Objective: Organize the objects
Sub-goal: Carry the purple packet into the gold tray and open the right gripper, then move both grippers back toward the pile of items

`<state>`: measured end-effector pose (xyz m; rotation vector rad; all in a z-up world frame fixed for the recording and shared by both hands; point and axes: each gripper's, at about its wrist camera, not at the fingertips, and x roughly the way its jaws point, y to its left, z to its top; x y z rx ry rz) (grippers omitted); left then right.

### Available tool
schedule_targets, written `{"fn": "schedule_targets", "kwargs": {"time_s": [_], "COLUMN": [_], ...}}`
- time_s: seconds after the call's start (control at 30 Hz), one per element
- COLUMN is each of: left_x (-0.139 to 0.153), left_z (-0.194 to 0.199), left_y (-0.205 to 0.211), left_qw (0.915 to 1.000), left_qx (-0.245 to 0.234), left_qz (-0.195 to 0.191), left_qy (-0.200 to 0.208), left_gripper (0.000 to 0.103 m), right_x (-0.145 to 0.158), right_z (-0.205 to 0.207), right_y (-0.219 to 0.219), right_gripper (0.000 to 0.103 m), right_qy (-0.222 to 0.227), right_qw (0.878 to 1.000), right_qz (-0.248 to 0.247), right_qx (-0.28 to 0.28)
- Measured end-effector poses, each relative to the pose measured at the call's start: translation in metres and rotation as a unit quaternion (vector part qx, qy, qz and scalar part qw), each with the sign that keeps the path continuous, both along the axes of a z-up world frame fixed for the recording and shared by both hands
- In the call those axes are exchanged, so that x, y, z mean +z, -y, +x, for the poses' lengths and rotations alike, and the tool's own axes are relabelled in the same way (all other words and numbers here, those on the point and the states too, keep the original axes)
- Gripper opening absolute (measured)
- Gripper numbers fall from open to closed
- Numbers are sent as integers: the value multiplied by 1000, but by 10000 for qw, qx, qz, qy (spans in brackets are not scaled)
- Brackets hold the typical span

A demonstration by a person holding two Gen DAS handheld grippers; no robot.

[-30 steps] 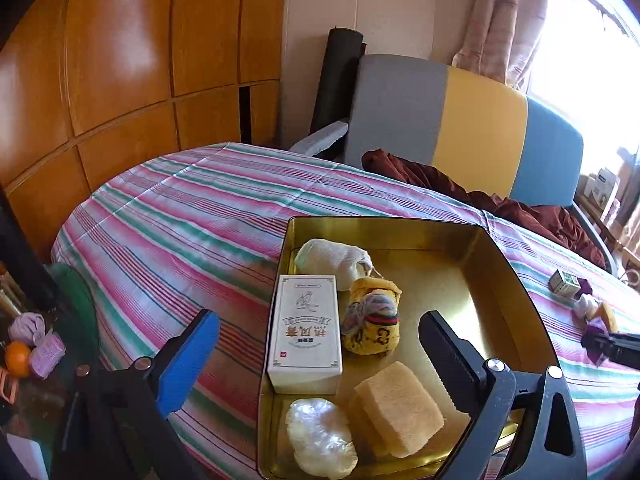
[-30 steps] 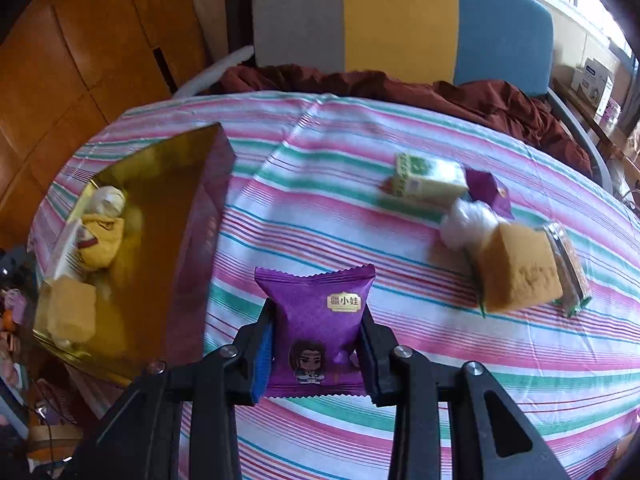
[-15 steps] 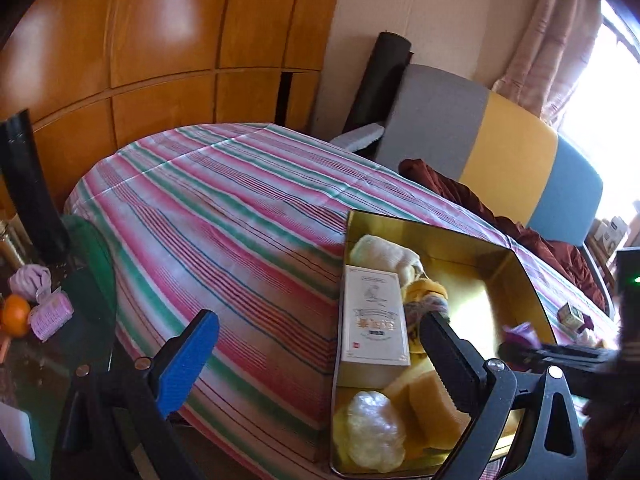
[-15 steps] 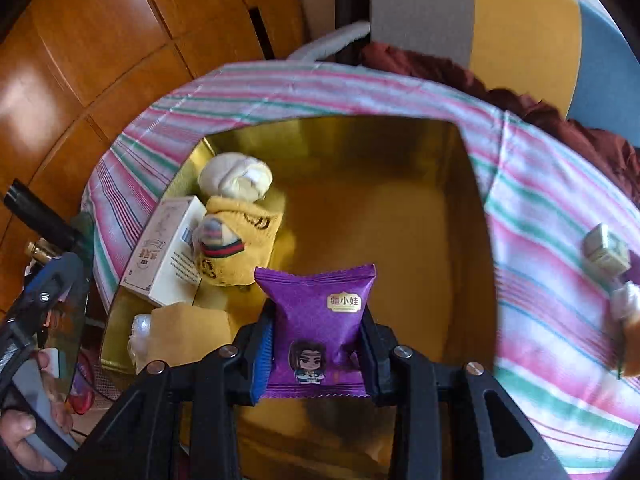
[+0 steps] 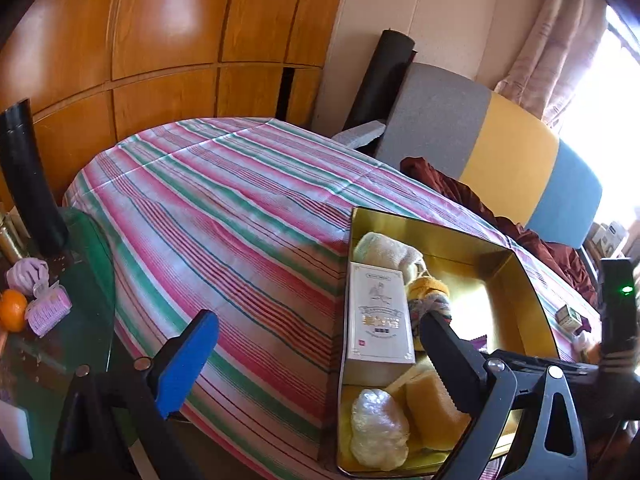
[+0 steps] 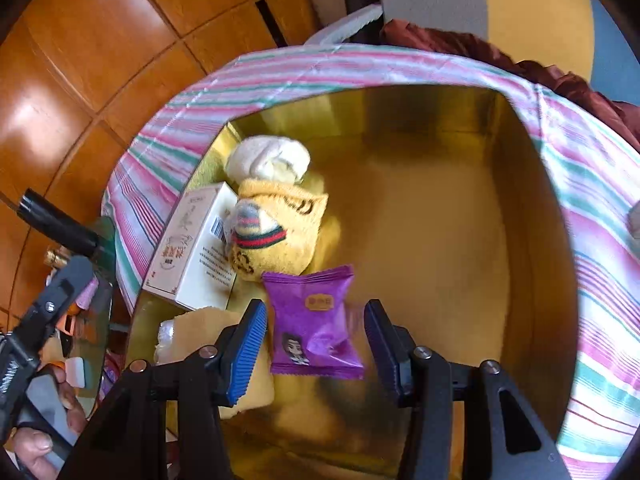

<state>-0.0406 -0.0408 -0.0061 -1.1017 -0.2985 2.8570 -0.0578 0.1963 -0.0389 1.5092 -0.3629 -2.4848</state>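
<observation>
A gold tin box (image 6: 516,240) (image 5: 532,296) sits on the striped tablecloth. It holds a white carton (image 6: 192,256) (image 5: 378,316), a yellow sock bundle (image 6: 280,224), a white cloth roll (image 6: 268,158), a yellow sponge (image 5: 432,404) and a clear-wrapped white lump (image 5: 378,436). My right gripper (image 6: 316,344) is open over the box. The purple snack packet (image 6: 316,320) is loose between its fingers, tilted, touching neither pad. My left gripper (image 5: 320,360) is open and empty at the box's near left corner.
A glass side table (image 5: 52,344) at the left carries an orange, purple hair rollers and a black cylinder. Small items lie on the cloth right of the box (image 5: 570,316). A grey, yellow and blue chair (image 5: 512,160) stands behind the table.
My right gripper carried the purple packet from the cloth over the box, then opened and released it. My left gripper drew back and left from the box.
</observation>
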Motion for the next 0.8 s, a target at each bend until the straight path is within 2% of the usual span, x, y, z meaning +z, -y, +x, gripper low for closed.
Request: {"fn": "schedule_targets", "kwargs": {"time_s": [0.2,0.4,0.53,0.8], "left_x": [12,27,32,39], "left_z": [4,11,14,24], "left_y": [-16,-47,-69,-122], "left_qw": [9996,9965,9934,9832], "left_qx": [-238,-721,-1073,-1726], "left_qz": [-103,-293,-277,-490], "left_qy": [-131,-315,-309,-332], "left_gripper": [101,101,101,101], "right_x": [30,50,56,60], "right_z": [25,45,64,94], "right_y": [-29,-79,-123,-218], "right_gripper": [51,51,51,51], "right_qy": [-488,-788,-824,-753], "right_qw": [9985,9931,9870,9684], "right_qz": [95,167,275,609], "right_qx": [-228,-857,-1351,-2297]}}
